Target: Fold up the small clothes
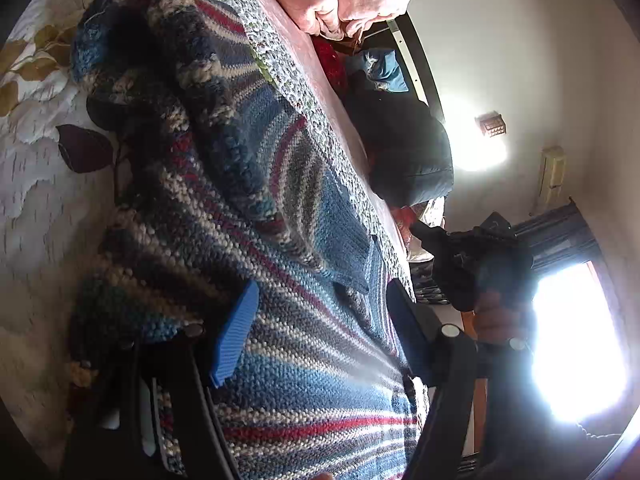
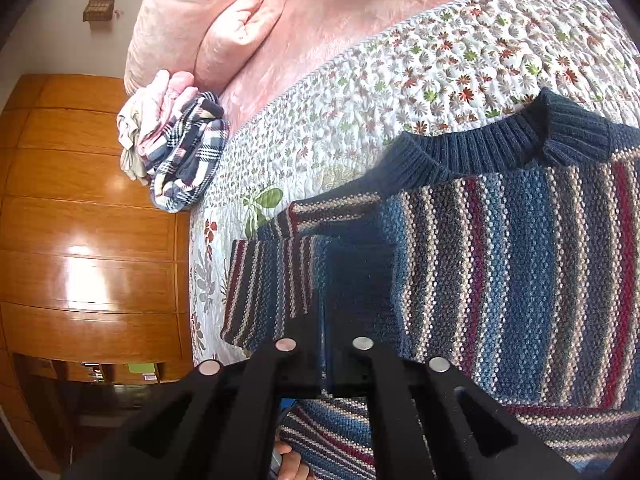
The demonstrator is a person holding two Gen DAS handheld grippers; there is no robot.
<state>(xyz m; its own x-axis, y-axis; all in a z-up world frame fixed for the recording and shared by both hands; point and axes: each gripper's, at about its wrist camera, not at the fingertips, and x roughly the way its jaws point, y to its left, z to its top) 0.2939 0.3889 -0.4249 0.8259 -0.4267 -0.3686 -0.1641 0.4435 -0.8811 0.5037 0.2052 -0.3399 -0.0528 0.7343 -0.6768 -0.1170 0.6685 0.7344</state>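
The striped knit sweater lies on the floral quilt, its dark ribbed collar at twelve o'clock in the right wrist view and a sleeve folded out toward nine o'clock. The right gripper presses down at six o'clock with its fingers drawn close together over a fold of the knit, though whether cloth is actually pinched there I cannot tell, since the fingertips sink into dark shadow. In the left wrist view the sweater fills the middle and bunches up toward eleven o'clock, blocking most of the bed; the left gripper stands spread wide, its blue pad at seven o'clock and the other finger at five o'clock, the fabric lying loose between them. Only the right view shows the plaid cloth bundle at ten o'clock, the pink pillow at eleven and the wooden wardrobe at nine. Only the left view shows the bright window at four o'clock and dark clothing heaped at two.
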